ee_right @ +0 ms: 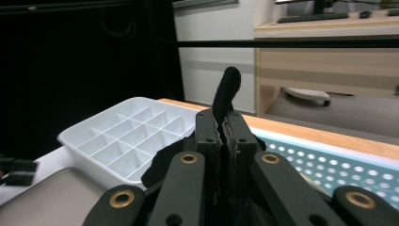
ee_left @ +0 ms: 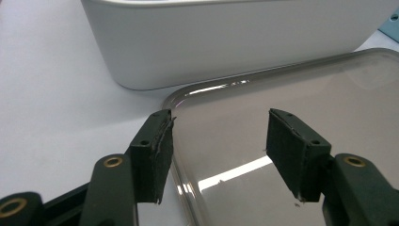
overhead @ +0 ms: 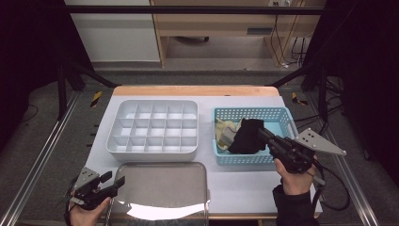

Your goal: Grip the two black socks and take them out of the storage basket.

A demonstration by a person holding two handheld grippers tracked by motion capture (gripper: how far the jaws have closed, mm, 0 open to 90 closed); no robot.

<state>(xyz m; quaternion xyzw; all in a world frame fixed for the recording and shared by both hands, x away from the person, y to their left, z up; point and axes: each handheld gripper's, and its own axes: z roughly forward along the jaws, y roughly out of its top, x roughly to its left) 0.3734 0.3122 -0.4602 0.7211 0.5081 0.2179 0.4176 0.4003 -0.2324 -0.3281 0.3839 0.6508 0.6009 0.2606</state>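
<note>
My right gripper (overhead: 261, 133) is shut on a black sock (overhead: 245, 136), which hangs from its jaws over the blue perforated basket (overhead: 249, 111). In the right gripper view the sock (ee_right: 227, 89) sticks up from between the closed jaws of that gripper (ee_right: 223, 127). A beige sock (overhead: 225, 132) lies in the basket's left part. Near the table's front left corner my left gripper (overhead: 115, 181) stands open with nothing between its fingers. It sits at the left edge of a metal tray (overhead: 162, 188). In the left gripper view its jaws (ee_left: 219, 141) straddle the tray's rim (ee_left: 188, 94).
A white divided organizer (overhead: 155, 101) with several empty compartments stands left of the basket, just behind the metal tray; its wall (ee_left: 226, 42) rises close ahead of the left gripper. The table has a wooden far edge (overhead: 195, 90). Dark frame rails flank both sides.
</note>
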